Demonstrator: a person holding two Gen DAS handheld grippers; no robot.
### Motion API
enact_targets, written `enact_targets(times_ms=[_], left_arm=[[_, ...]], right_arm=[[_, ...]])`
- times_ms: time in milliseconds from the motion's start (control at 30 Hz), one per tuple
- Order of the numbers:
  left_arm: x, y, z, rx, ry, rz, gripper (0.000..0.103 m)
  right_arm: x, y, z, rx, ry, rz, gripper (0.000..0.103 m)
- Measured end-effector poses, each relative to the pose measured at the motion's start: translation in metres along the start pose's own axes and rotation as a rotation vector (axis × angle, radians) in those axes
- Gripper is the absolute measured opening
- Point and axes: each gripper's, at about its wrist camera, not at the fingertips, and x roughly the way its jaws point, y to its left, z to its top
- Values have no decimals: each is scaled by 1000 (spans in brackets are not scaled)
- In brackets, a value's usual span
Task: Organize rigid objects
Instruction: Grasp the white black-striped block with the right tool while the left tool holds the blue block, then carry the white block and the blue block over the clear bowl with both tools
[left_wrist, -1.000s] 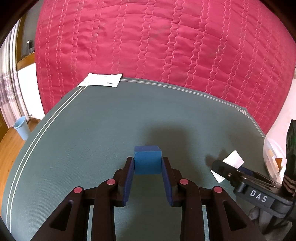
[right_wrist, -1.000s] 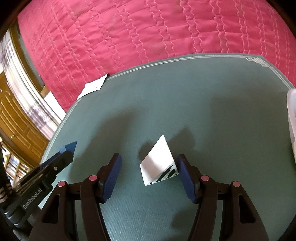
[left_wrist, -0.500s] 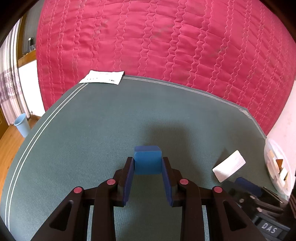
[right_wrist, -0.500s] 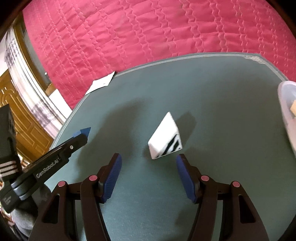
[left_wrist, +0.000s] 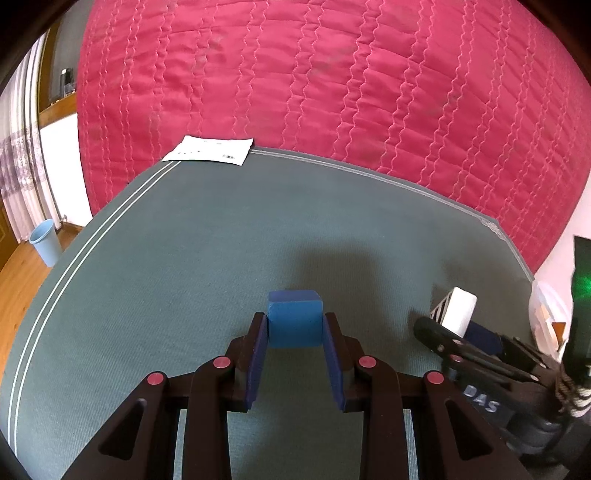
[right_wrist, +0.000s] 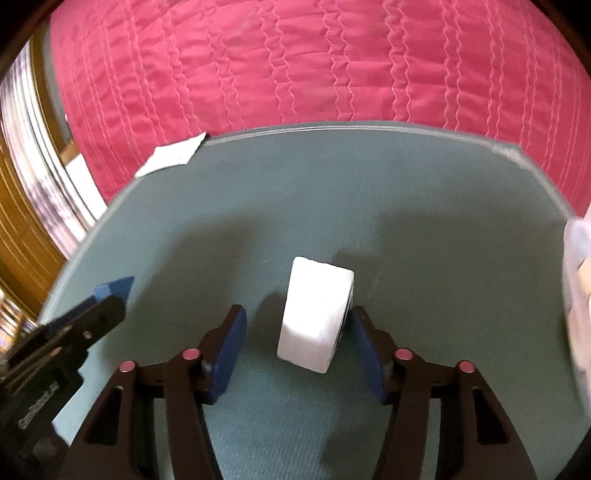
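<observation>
A blue block is clamped between the pads of my left gripper, just above the green mat. Its corner also shows at the left of the right wrist view. A white block with black stripes on one side stands on edge on the mat, between the fingers of my right gripper. Those jaws are closing. The right pad is at the block's striped side and the left pad is still a gap away. In the left wrist view, the white block sits at the right gripper's tips.
A clear plastic container with pale pieces inside stands at the mat's right edge. A white paper slip lies at the mat's far left corner. A red quilt lies beyond the mat. A blue bin stands on the wooden floor at left.
The white block has turned from lying aslant to standing on edge. My right gripper has come forward around it with narrower jaws. The left gripper has not moved.
</observation>
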Motion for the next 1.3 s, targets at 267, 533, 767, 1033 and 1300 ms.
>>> enact_targets(times_ms=[267, 533, 767, 1033, 1300], left_arm=[[1, -4, -2, 18, 6, -8, 32], [0, -11, -5, 39, 6, -18, 32], [-1, -21, -8, 70, 14, -46, 32], [-5, -33, -13, 89, 27, -102, 32], [-9, -51, -21, 142, 29, -120, 32]], right_arm=[[-4, -9, -1, -26, 0, -24, 34], [-26, -32, -16, 41, -22, 37, 33], [-59, -51, -29, 77, -65, 64, 33], [-87, -76, -52, 126, -76, 60, 33], [-121, -107, -68, 172, -127, 34, 33]])
